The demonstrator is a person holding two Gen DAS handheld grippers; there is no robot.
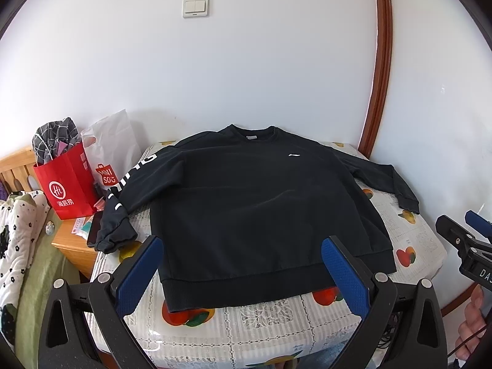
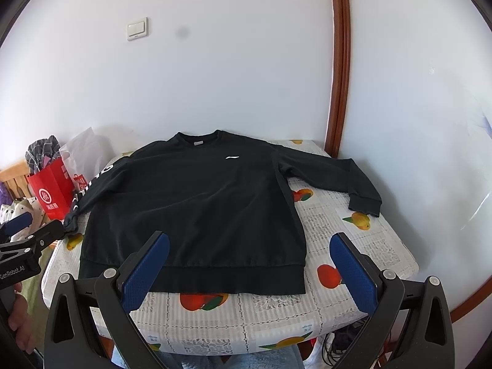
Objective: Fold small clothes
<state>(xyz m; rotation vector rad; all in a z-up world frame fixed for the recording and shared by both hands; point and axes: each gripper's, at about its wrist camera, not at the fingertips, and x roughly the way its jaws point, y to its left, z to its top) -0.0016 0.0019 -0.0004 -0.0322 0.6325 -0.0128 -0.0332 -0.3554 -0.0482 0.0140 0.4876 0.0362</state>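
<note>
A black long-sleeved sweatshirt [image 1: 261, 203] [image 2: 196, 206] lies flat, front up, on a small table with a fruit-print cloth [image 1: 409, 240] [image 2: 353, 240]. Its collar points to the wall and its hem faces me. The left sleeve with white lettering [image 1: 123, 196] hangs over the table's left edge. The right sleeve [image 2: 332, 175] is spread out to the right. My left gripper [image 1: 243, 246] hovers open above the hem, holding nothing. My right gripper [image 2: 250, 243] is open too, over the hem's right corner, and shows at the right edge of the left wrist view [image 1: 461, 230].
A red paper bag [image 1: 69, 184] stuffed with checked cloth and a white plastic bag [image 1: 110, 150] stand on a wooden bedside cabinet [image 1: 73, 246] left of the table. A quilted bed [image 1: 18, 240] lies further left. A white wall is behind; a brown door frame [image 2: 338, 61] rises at the right.
</note>
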